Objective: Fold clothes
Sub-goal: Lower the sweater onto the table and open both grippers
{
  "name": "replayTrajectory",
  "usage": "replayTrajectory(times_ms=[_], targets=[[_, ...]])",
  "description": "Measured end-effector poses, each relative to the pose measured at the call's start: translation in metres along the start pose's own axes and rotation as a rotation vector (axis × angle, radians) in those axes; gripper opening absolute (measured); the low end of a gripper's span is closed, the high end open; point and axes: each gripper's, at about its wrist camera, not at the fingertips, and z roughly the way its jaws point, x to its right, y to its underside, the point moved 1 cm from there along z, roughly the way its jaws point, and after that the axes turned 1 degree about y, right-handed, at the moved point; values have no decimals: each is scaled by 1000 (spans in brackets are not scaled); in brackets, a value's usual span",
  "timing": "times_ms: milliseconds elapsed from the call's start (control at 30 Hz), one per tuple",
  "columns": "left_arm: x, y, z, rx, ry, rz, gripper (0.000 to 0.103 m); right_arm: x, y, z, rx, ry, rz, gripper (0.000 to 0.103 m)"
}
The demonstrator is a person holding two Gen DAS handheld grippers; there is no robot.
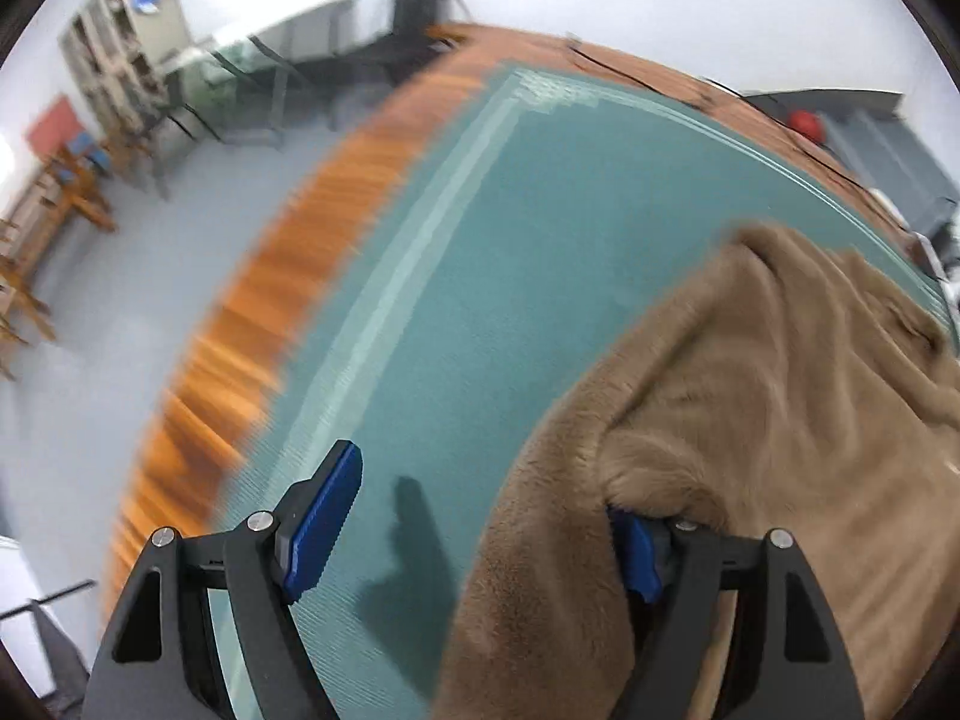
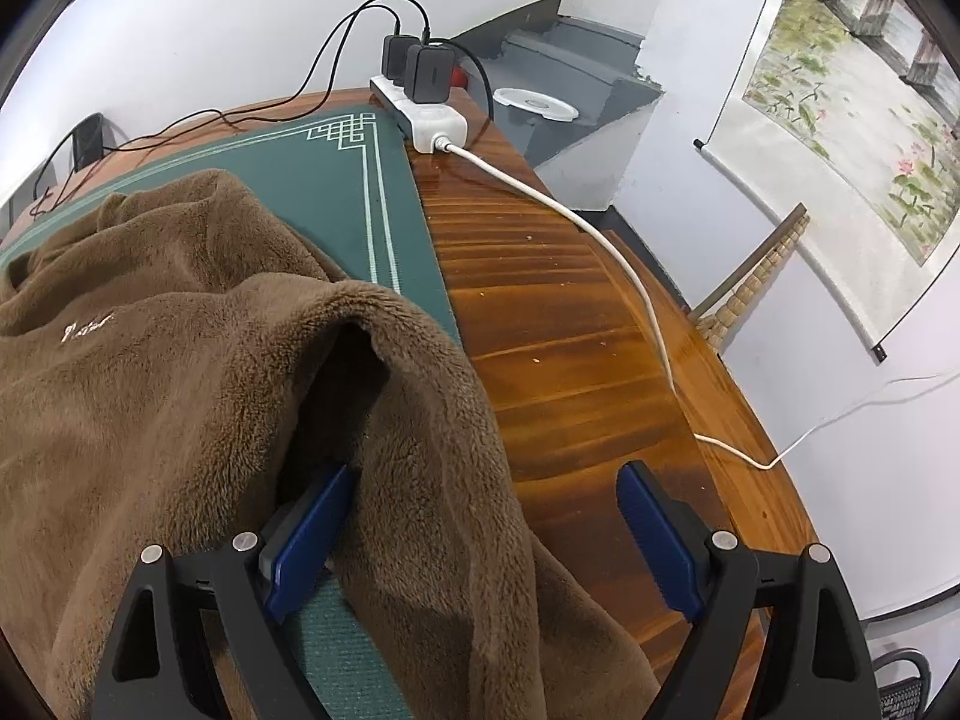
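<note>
A wooden worktop (image 2: pixel 576 324) is covered by a green mat (image 1: pixel 480 276), on which a brown fleece garment (image 2: pixel 180 360) is spread, its edges draped over both tools. The left gripper (image 1: pixel 489 531) and right gripper (image 2: pixel 486 531) are each seen with jaws wide apart, fleece lying between them. A white power strip (image 2: pixel 423 114) is set at the mat's far corner.

One fleece garment (image 2: pixel 180 372), one mat (image 2: pixel 354 180) (green), two chargers (image 2: pixel 420 69).

A study or tea room: wooden table (image 2: pixel 570 324) with green mat (image 2: pixel 384 204) ahead of the fingers, scroll painting (image 2: pixel 840 120) to their right, shelves (image 1: pixel 114 54) far left
</note>
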Motion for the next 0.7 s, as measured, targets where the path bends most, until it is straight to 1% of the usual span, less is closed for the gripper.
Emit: replayTrajectory(times_ms=[33,67,133,167,267,333,433,533,567,700], targets=[[-11,-7,-4,13,-10,1,80,1,0,0,0,6,-3,90],[-10,-17,-3,26,-19,13,81,1,0,-1,0,13,-5,90],[8,-38,3,47,-52,65,81,3,-1,-1,-2,25,-10,90],[14,-43,4,52,-73,95,81,4,-2,-1,-4,29,-11,90],[26,-42,12,13,-101,136,82,1,-1,-4,-5,26,-20,90],[36,-42,17,-6,-109,150,82,-4,2,-15,14,13,-55,90],[43,-30,11,-21,-68,130,81,-12,12,-38,58,-40,-131,90],[49,-15,6,-39,-19,105,82,-23,35,-73,119,-116,-256,90],[52,-10,4,-46,-3,96,82,-28,46,-86,130,-146,-302,90],[43,29,-23,-50,34,75,82,-40,97,-131,152,-237,-470,90]])
